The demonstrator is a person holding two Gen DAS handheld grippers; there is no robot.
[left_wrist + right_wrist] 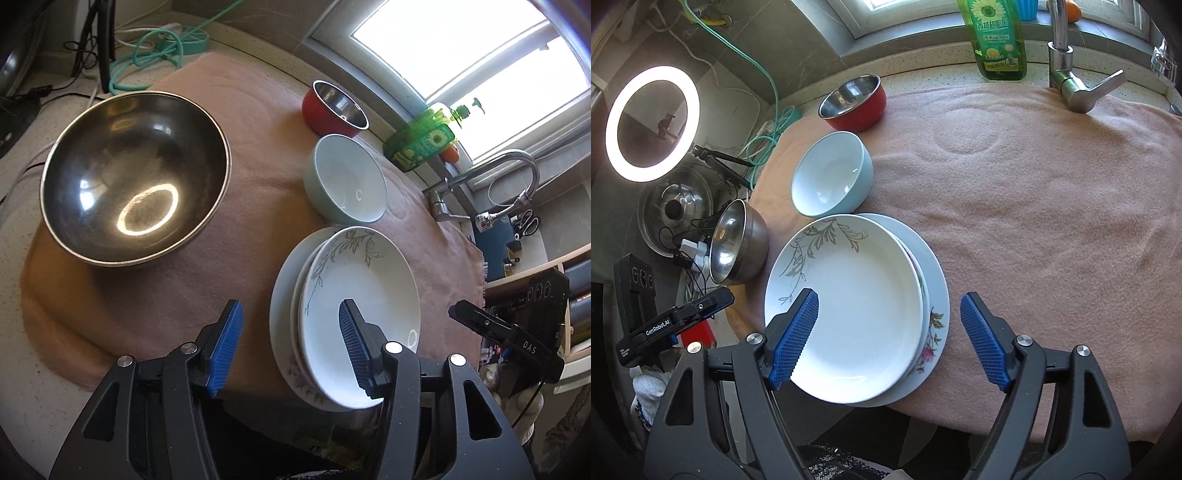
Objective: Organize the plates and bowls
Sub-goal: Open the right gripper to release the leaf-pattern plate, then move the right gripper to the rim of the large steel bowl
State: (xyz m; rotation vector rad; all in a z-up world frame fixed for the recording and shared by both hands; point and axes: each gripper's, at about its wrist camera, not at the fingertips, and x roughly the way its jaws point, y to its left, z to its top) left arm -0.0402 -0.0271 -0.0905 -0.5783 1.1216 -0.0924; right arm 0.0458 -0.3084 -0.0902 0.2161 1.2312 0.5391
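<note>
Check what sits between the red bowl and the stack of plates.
The pale blue-green bowl sits between the red bowl and the stack of plates, beside the stack's far rim; both wrist views show it.

A stack of plates [849,314] lies at the near edge of the pink towel [1034,221], overhanging it a little. The top plate [364,295] is white and deep, with a grey leaf pattern on its rim, and sits off-centre on the wider flowered plate [936,325] beneath. Just beyond the stack, touching or nearly so, stands an upright pale green bowl [345,181], white inside and empty. Past it stands a red bowl [334,105] with a steel inside. A large steel bowl [135,177] rests upright, well apart from them.
</note>
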